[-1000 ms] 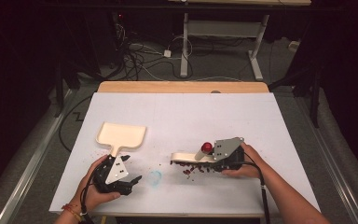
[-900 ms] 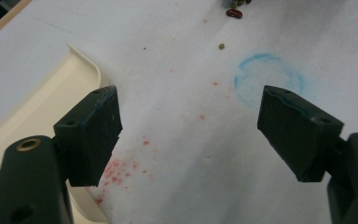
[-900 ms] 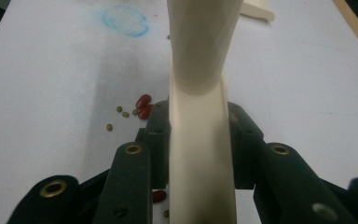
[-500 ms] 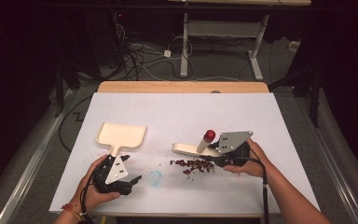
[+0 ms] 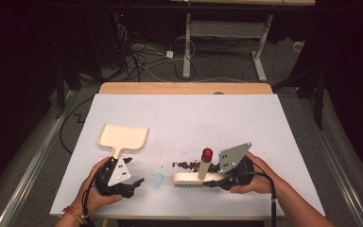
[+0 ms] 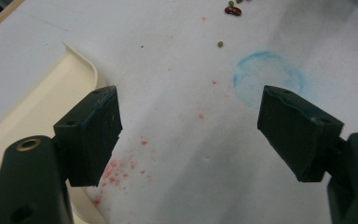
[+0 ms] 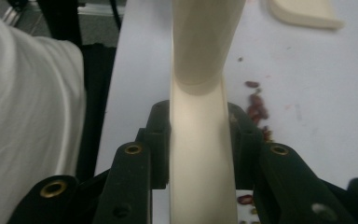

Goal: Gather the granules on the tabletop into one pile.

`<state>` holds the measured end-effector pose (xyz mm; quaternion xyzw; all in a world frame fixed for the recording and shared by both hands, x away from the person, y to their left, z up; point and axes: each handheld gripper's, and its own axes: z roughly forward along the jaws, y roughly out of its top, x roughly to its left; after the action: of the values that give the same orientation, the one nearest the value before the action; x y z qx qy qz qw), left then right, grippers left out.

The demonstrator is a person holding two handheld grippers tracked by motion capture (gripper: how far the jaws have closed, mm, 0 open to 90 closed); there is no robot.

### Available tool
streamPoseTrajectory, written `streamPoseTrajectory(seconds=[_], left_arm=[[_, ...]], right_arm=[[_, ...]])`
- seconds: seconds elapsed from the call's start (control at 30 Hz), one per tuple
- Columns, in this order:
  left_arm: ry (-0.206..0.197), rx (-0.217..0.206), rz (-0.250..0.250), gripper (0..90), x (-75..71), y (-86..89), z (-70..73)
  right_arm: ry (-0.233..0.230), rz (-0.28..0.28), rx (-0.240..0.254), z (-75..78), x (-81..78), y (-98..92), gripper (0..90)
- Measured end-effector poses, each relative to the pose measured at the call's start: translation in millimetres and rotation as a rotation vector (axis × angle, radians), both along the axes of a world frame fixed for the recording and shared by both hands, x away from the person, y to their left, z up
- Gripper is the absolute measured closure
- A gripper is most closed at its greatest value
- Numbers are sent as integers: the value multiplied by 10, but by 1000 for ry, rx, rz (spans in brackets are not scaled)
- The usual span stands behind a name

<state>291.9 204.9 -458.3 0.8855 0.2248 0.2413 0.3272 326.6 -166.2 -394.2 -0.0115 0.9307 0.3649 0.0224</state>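
A cream brush (image 5: 189, 178) with a red-tipped handle lies level just above the table's near edge, and my right gripper (image 5: 216, 182) is shut on its head end. In the right gripper view both jaws press the brush's cream body (image 7: 198, 154). A small heap of red beans (image 5: 186, 165) lies just beyond the brush. A cream dustpan (image 5: 123, 136) rests flat at the left. My left gripper (image 5: 133, 182) stands open near the dustpan's handle with nothing between its jaws (image 6: 189, 130); the dustpan (image 6: 37, 107) lies beside one jaw.
A blue circle mark (image 5: 157, 179) is drawn on the white table top (image 5: 189, 118) between the two grippers, and shows as the blue circle (image 6: 268, 77) ahead of the left jaws. Stray beans (image 6: 233, 9) lie farther off. A white sleeve (image 7: 23, 116) is beside the right gripper.
My right gripper has carried the brush off the beans and back toward the near edge; the beans now lie beyond its head. The left gripper and the dustpan have not moved.
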Motion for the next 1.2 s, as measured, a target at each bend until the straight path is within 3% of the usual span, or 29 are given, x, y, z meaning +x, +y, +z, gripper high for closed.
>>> streamPoseTrajectory(seconds=[0.17, 0.23, 0.5, 0.77, 1.2], left_arm=[[2, -4, 0, 209, 5, 1, -2], [5, -4, -2, 209, 7, -1, -5], [19, -1, -4, 209, 6, -9, -14], [22, 1, -7, 209, 8, -12, -19], [22, 6, -8, 209, 4, -19, -21]], right_arm=[[59, 31, -41, -101, 26, 59, 675], [89, 37, -24, -125, 56, 77, 675], [114, -6, -26, -168, 312, 91, 675], [125, -27, -47, -188, 457, 91, 673], [68, -60, -49, -130, 543, 59, 673]])
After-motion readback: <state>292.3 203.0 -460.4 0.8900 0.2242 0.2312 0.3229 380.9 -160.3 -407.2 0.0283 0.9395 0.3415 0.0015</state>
